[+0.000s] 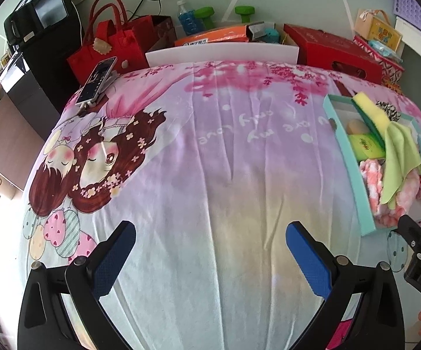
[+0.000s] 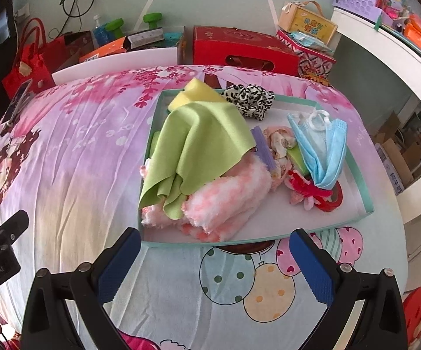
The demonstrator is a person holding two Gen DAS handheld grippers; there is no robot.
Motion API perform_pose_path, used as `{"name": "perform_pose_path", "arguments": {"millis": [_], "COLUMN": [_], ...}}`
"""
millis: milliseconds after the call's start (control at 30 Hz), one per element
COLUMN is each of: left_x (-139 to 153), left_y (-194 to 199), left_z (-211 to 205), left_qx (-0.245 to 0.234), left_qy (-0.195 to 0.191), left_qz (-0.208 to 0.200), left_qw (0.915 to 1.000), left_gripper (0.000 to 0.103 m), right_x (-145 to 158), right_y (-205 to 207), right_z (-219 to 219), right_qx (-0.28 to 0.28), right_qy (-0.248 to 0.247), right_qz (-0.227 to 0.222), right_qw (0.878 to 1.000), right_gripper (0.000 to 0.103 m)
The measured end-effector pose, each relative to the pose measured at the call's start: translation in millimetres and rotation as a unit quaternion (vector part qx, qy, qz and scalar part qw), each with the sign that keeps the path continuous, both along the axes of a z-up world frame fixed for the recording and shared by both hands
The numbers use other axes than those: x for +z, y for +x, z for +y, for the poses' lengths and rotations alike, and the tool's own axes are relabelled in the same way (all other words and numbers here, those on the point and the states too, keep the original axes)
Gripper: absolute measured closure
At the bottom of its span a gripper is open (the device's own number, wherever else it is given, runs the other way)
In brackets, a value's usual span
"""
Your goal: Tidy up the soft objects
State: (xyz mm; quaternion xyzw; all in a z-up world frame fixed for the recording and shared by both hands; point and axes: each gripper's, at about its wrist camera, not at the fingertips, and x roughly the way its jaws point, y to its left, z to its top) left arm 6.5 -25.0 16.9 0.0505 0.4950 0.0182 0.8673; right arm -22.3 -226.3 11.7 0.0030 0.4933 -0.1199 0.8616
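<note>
Left gripper (image 1: 210, 242): fingers spread wide, nothing between them, poised over a bare stretch of the printed sheet (image 1: 210, 160). No soft item lies on the sheet within its view. A phone (image 1: 96, 80) sits at the far left corner of the bed, well apart from the work.

Right gripper (image 2: 214, 250): likewise released and empty, poised just short of the near rim of the tray (image 2: 364, 201).

Tray contents, left to right: a green cloth (image 2: 198, 134) draped over a pink fluffy towel (image 2: 225, 195), with a yellow sponge (image 2: 198, 93) behind them against the far rim; a spotted scrunchie (image 2: 249, 99) at the far edge; a purple strip (image 2: 264, 148) and a crumpled peach fabric (image 2: 280, 143) at centre; blue masks (image 2: 324, 151) to the right, lying over a red ribbon piece (image 2: 315, 192). All soft items seen are inside the tray, heaped and overlapping rather than laid out.

Judgement on stage: the scene fits two readings. Either the items have been gathered into the tray and the job is near its close, or the tray is the source pile and sorting out of it lies ahead. The pictures do not settle which.

Next move: any grasp would fall to the right gripper, which is nearest. The cloth and towel overlap, so a pinch on one risks dragging the other.
</note>
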Motion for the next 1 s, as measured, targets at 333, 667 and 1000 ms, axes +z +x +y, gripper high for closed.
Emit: {"name": "perform_pose_path", "arguments": {"millis": [333, 667, 1000], "left_x": [-15, -19, -21], "left_y": [7, 9, 9], "left_z": [6, 5, 4], "left_qx": [0.015, 0.013, 0.006], "left_qy": [0.012, 0.008, 0.003], "left_qz": [0.037, 0.052, 0.06], "left_qw": [0.9991, 0.9985, 0.9982], "left_gripper": [0.0, 0.0, 0.0], "right_x": [-3, -4, -4], "right_y": [2, 1, 1], "right_z": [3, 4, 2], "right_qx": [0.011, 0.017, 0.014], "right_qy": [-0.005, -0.005, -0.009], "right_qz": [0.008, 0.008, 0.011], "right_qw": [1.0, 1.0, 1.0], "right_gripper": [0.0, 0.0, 0.0]}}
